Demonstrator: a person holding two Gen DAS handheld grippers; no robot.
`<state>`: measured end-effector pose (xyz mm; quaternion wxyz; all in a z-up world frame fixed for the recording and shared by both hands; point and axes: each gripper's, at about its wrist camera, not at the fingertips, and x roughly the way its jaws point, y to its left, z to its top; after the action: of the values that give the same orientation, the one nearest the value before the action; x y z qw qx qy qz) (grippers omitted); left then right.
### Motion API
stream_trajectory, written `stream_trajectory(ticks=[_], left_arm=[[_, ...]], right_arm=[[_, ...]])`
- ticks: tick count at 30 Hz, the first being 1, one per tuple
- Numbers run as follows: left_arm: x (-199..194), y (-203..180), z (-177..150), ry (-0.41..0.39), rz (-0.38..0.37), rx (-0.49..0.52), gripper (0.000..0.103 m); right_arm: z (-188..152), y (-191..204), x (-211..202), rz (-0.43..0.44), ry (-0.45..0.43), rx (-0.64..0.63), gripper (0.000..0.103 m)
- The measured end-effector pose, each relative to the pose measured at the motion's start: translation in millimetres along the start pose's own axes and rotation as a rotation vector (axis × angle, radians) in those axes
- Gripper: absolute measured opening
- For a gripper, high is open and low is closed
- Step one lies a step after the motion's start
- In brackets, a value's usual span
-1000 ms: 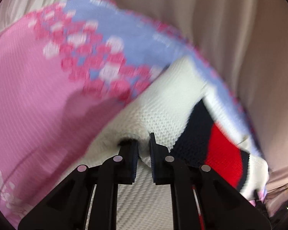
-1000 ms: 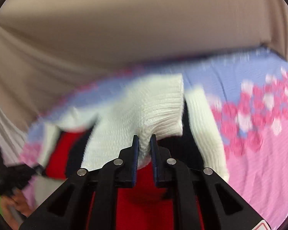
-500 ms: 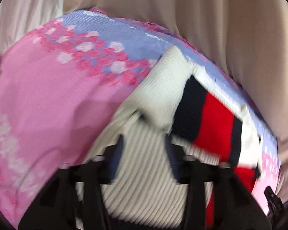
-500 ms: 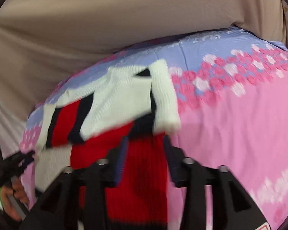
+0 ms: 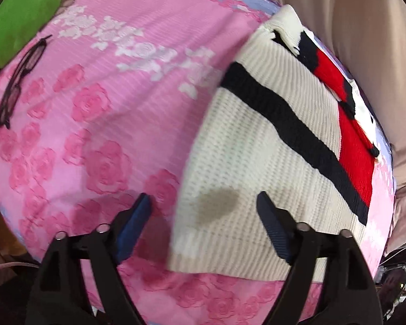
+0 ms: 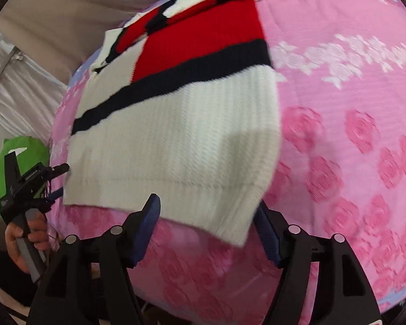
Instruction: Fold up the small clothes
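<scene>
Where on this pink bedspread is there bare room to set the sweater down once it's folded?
The widest free patch of the pink bedspread lies between the sweater and the glasses, with more bare rose print on the sweater's other side in the right wrist view. The far edge is crowded: the sweater's red end reaches the beige curtain.

The broad pink rose-patterned bedspread (image 5: pixel 100 124) lies bare left of the cream knit sweater with navy and red bands (image 5: pixel 259 162), giving open passage there. A pair of dark-framed glasses (image 5: pixel 19 81) sits on that stretch near the bed's far left edge, beside a bright green cushion (image 5: pixel 21 13). Right of the sweater (image 6: pixel 176 124) the spread (image 6: pixel 352 135) is bare again. Beige draped fabric (image 5: pixel 365 40) closes off the far side, seemingly close against the bed, though blur leaves the gap unclear.
</scene>
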<state>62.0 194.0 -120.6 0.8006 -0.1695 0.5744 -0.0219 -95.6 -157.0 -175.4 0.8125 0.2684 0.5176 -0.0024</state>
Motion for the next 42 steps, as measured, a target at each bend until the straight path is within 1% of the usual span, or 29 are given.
stream_trajectory(ticks=[1,2,3,4,5,6,7,9,11,13,15,17,19,22,24,25,27,29,30,31,32,33,34,36,37,39,40,41,42], left_arm=[[1,-3,1,-0.002,0.013,-0.006,0.081],[1,-5,4,-0.002,0.004,-0.009,0.077],[2,-7,7,-0.001,-0.021,-0.005,0.058],[3,-9,8,0.01,-0.036,0.0,0.046],[5,-12,10,0.039,-0.049,0.002,0.025],[6,-12,10,0.06,-0.078,-0.017,0.016],[4,-12,9,0.065,-0.093,-0.031,0.013],[-12,-14,4,0.037,-0.115,-0.049,0.005],[-31,-17,-5,0.019,-0.126,-0.031,0.004],[-46,-24,-16,0.019,-0.14,-0.007,0.004],[-61,-32,-34,0.033,-0.138,0.036,0.004],[-71,-35,-54,0.066,-0.133,0.074,0.004],[-79,-36,-76,0.107,-0.126,0.107,0.004],[-94,-29,-116,0.183,-0.097,0.168,0.004],[-107,-23,-141,0.244,-0.084,0.205,0.004],[-116,-21,-153,0.277,-0.085,0.228,0.004],[-133,-21,-165,0.31,-0.093,0.276,0.004],[-149,-27,-169,0.309,-0.093,0.335,0.004],[-159,-31,-168,0.288,-0.096,0.357,0.004],[-163,-41,-159,0.25,-0.097,0.374,0.004],[-166,-52,-143,0.187,-0.109,0.381,0.004],[-171,-57,-129,0.128,-0.127,0.382,0.004],[-169,-73,-107,0.042,-0.138,0.391,0.004],[-156,-94,-70,-0.063,-0.137,0.386,0.005],[-146,-104,-51,-0.116,-0.138,0.376,0.005],[-121,-117,-21,-0.172,-0.097,0.344,0.005],[-105,-125,-7,-0.183,-0.093,0.333,0.006],[-94,-129,2,-0.194,-0.074,0.322,0.009],[-78,-134,12,-0.198,-0.057,0.31,0.01]], right_arm=[[6,1,1,0.005,-0.02,0.003,0.063],[16,3,1,0.019,-0.029,0.011,0.057],[22,1,3,0.041,-0.038,0.029,0.032],[25,-2,3,0.045,-0.038,0.042,0.007],[30,-5,1,0.038,-0.04,0.05,0.008],[33,-7,-8,0.027,-0.057,0.045,0.007],[32,-5,-18,0.016,-0.079,0.028,0.007],[34,-1,-43,-0.014,-0.13,-0.02,0.006],[33,-3,-71,-0.024,-0.169,-0.028,0.006],[29,-9,-90,-0.036,-0.184,-0.025,0.006],[20,-16,-105,-0.054,-0.183,-0.027,0.006],[10,-21,-116,-0.077,-0.164,-0.03,0.006],[-8,-29,-128,-0.101,-0.122,-0.035,0.006],[-46,-41,-142,-0.129,-0.029,-0.045,0.006],[-77,-46,-153,-0.128,0.057,-0.054,0.006],[-88,-47,-159,-0.121,0.087,-0.061,0.006],[-109,-42,-175,-0.103,0.147,-0.096,0.006],[-115,-32,-189,-0.086,0.163,-0.135,0.006],[-111,-30,-194,-0.075,0.151,-0.142,0.006],[-102,-26,-200,-0.06,0.12,-0.148,0.006],[-89,-23,-205,-0.051,0.074,-0.157,0.006],[-69,-20,-210,-0.047,-0.002,-0.166,0.006],[-49,-19,-213,-0.042,-0.069,-0.163,0.006],[-2,-24,-210,-0.025,-0.21,-0.133,0.006],[15,-25,-205,-0.019,-0.255,-0.123,0.006],[57,-34,-180,-0.028,-0.329,-0.084,0.007],[73,-42,-167,-0.006,-0.333,-0.042,0.008],[87,-51,-151,0.007,-0.33,0.008,0.008],[102,-62,-132,-0.005,-0.335,0.073,0.012]])
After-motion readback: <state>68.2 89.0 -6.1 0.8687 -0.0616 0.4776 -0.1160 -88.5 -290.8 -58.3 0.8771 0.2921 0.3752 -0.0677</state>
